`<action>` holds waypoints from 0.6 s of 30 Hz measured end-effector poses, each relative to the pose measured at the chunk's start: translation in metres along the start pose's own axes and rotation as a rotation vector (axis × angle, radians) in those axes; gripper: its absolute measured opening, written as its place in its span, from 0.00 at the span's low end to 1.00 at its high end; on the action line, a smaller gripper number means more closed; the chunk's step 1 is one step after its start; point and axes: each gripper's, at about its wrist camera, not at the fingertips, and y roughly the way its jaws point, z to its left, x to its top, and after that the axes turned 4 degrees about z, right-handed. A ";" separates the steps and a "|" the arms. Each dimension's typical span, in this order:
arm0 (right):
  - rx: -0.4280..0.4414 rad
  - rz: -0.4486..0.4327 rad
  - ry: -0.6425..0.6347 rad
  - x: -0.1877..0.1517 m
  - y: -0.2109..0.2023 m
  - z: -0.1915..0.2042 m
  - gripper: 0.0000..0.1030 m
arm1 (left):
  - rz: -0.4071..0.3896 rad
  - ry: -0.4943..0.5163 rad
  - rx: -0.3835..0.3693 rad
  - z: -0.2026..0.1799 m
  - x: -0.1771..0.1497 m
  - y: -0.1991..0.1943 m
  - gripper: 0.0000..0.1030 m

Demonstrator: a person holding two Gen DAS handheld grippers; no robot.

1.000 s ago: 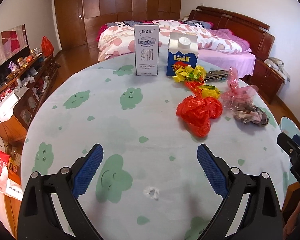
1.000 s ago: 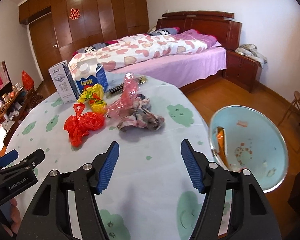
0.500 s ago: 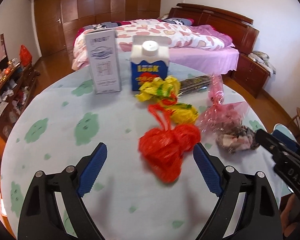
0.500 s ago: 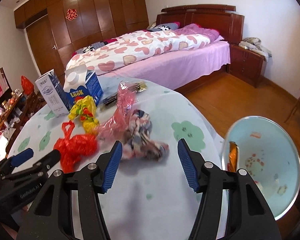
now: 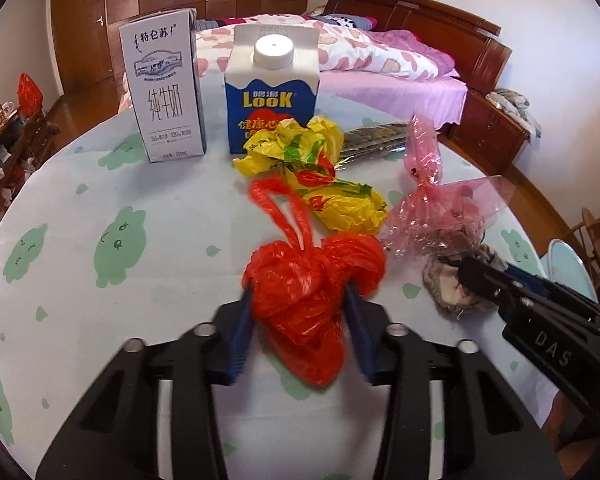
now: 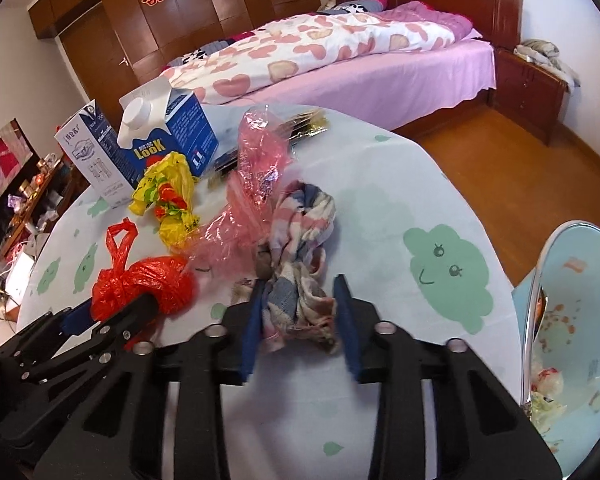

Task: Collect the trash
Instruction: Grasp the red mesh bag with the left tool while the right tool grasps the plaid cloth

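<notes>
A knotted red plastic bag [image 5: 312, 280] lies on the round table [image 5: 100, 200]. My left gripper [image 5: 300, 320] is closing on it, and both blue pads press into its sides. To its right lies a crumpled striped cloth [image 6: 300, 292]. My right gripper [image 6: 298, 320] is closing on that cloth, pads against both of its sides. Behind them lie yellow wrappers [image 5: 300, 148], a pink plastic bag [image 5: 432, 200], a dark foil packet [image 5: 376, 140], a white milk carton [image 5: 164, 88] and a blue LOOK carton [image 5: 272, 92].
A light blue bin [image 6: 572, 320] with scraps in it stands just past the table's right edge. A bed [image 6: 340, 52] and a wooden floor [image 6: 500, 152] lie beyond the table. Low shelves with clutter run along the left wall [image 5: 4, 140].
Both grippers moved forward and down over the table to the trash. The left jaws narrowed around the red bag, the right jaws around the cloth.
</notes>
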 end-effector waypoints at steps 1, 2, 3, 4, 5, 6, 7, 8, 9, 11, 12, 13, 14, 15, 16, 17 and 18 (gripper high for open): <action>0.002 -0.001 -0.014 -0.004 -0.005 0.002 0.25 | -0.002 0.003 -0.002 -0.001 -0.001 -0.002 0.32; 0.001 -0.003 -0.014 -0.006 -0.005 0.003 0.24 | -0.004 0.005 -0.003 0.000 -0.003 -0.003 0.30; 0.002 -0.006 -0.014 -0.008 -0.006 0.004 0.23 | -0.009 0.006 -0.001 -0.001 -0.005 -0.007 0.30; 0.004 -0.016 -0.005 -0.014 -0.014 0.004 0.23 | -0.013 0.005 0.000 0.000 -0.007 -0.010 0.29; 0.003 -0.020 -0.001 -0.016 -0.015 0.004 0.23 | -0.019 0.003 0.002 0.000 -0.011 -0.014 0.29; -0.001 -0.027 0.006 -0.020 -0.020 0.005 0.23 | -0.025 0.003 0.003 0.000 -0.014 -0.019 0.29; -0.005 -0.034 0.010 -0.025 -0.025 0.005 0.23 | -0.030 0.004 0.005 0.001 -0.017 -0.022 0.29; -0.004 -0.037 0.010 -0.026 -0.026 0.007 0.23 | -0.036 0.007 0.010 0.001 -0.021 -0.027 0.29; -0.001 -0.047 0.008 -0.032 -0.033 0.007 0.23 | -0.043 0.010 0.017 0.000 -0.027 -0.034 0.29; -0.005 -0.060 -0.004 -0.037 -0.040 0.009 0.23 | -0.048 0.007 0.021 0.002 -0.037 -0.045 0.29; -0.014 -0.074 -0.019 -0.043 -0.047 0.011 0.23 | -0.049 0.004 0.022 0.002 -0.041 -0.049 0.29; -0.020 -0.085 -0.029 -0.047 -0.053 0.011 0.23 | -0.051 0.001 0.023 0.003 -0.045 -0.054 0.29; -0.021 -0.089 -0.032 -0.048 -0.056 0.011 0.23 | -0.053 -0.003 0.028 0.002 -0.051 -0.060 0.29; -0.023 -0.093 -0.035 -0.051 -0.059 0.012 0.23 | -0.056 -0.005 0.031 0.002 -0.055 -0.065 0.29; -0.022 -0.100 -0.045 -0.057 -0.064 0.015 0.23 | -0.059 -0.006 0.033 0.001 -0.058 -0.069 0.29; -0.024 -0.103 -0.050 -0.059 -0.068 0.014 0.23 | -0.066 -0.007 0.034 0.000 -0.062 -0.075 0.29; -0.029 -0.109 -0.058 -0.062 -0.071 0.015 0.23 | -0.073 -0.005 0.036 -0.001 -0.065 -0.079 0.29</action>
